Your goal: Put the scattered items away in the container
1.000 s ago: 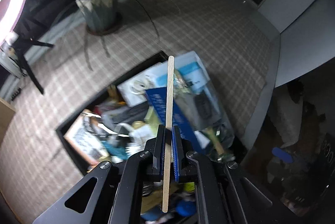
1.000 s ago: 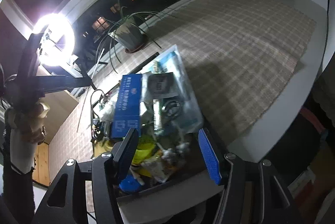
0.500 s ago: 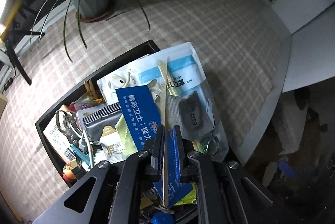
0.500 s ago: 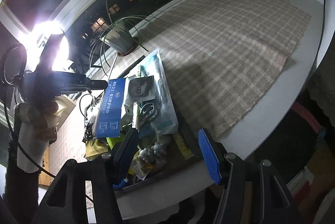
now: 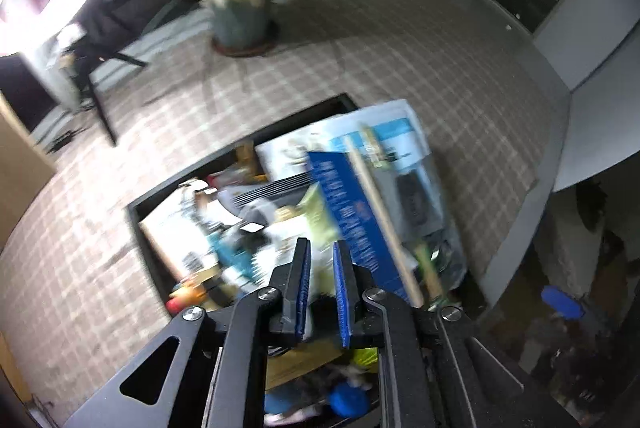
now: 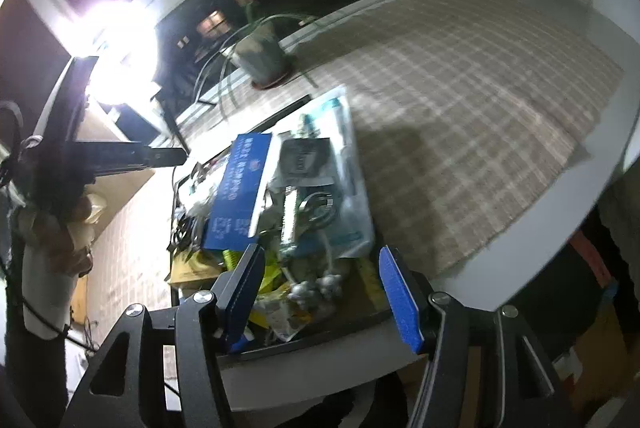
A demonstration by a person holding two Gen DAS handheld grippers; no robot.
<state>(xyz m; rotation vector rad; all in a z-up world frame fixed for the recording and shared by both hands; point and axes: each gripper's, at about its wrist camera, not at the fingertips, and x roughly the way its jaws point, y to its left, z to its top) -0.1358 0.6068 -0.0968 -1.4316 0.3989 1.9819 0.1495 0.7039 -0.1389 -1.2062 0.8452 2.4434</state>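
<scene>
Your left tool (image 5: 320,280) is opening, nothing between its jaws; the wooden stick (image 5: 380,224) lies at one o'clock in the full black tray (image 5: 240,143). Right tool (image 6: 320,288) spread, empty. Checked worktop (image 5: 440,59) shows nothing scattered.

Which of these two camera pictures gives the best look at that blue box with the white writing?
The right wrist view: there the blue box lies sharp on top of the pile in the black container, its white lettering visible. The left wrist view shows the same box blurred by motion, partly crossed by a wooden stick.
</scene>
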